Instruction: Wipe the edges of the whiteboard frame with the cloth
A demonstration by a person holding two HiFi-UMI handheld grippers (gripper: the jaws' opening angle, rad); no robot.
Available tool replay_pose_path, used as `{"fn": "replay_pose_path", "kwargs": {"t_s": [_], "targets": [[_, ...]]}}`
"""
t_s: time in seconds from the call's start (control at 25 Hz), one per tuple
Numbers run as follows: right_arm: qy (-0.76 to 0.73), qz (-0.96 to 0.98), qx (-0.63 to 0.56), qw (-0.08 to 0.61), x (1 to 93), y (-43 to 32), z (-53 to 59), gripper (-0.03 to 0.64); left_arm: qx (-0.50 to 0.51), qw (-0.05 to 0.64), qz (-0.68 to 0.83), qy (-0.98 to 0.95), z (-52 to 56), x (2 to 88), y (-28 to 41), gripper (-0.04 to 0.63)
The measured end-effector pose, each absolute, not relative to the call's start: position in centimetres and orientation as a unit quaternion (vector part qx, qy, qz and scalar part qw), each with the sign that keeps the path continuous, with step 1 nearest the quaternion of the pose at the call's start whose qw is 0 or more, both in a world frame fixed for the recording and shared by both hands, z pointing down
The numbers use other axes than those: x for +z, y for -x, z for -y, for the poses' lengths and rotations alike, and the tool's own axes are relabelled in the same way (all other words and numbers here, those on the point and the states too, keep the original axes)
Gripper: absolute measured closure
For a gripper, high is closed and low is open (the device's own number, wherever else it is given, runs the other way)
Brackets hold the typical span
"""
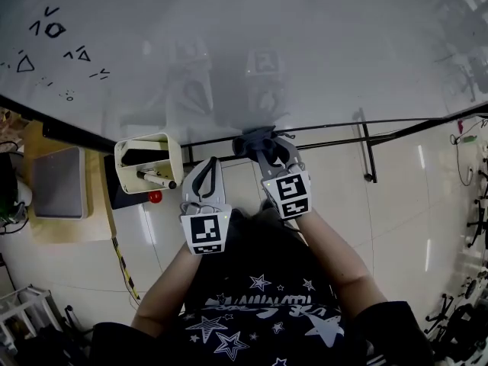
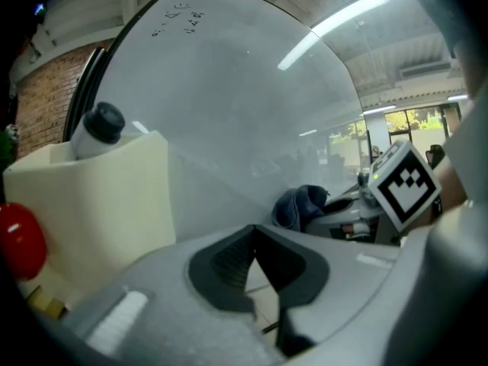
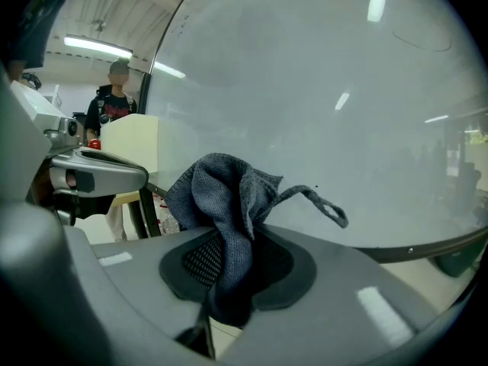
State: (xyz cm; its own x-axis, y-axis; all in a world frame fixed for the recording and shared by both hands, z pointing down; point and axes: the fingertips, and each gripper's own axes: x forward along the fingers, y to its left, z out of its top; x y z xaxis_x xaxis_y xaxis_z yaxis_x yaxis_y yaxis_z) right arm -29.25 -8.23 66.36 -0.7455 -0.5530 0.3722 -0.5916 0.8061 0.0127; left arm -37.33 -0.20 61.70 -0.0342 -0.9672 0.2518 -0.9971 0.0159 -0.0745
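Wiping step, lower edge. The right tool point(image 1: 268, 149) clamps the grey cloth point(image 3: 225, 197), bunched against the whiteboard frame point(image 3: 427, 248). The left tool point(image 2: 255, 239), its jaws drawn together, holds nothing. The next move probably needs a steady slide along the frame.

My head camera is looking steeply down on the whiteboard's point(image 1: 229, 36) lower edge, my left tool point(image 1: 204, 166), my right tool point(image 1: 268, 149) and the floor. Each tool's camera is riding low behind its jaws, facing the board from very near. All three views are sharing the cloth point(image 3: 229, 204) and the cream holder point(image 1: 149, 158) at the left.
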Motion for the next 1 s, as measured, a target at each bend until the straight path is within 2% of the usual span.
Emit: {"fn": "replay_pose_path", "kwargs": {"t_s": [0.72,1.0], "targets": [[-0.231,0.955,0.059,0.178,66.9,31.0,7.6,0.54,0.122,0.051,0.776,-0.616,-4.3,58.8,37.7,0.591],[-0.23,0.956,0.049,0.176,67.2,35.9,5.4,0.54,0.123,0.051,0.805,-0.579,-11.6,58.5,43.8,0.591]]}}
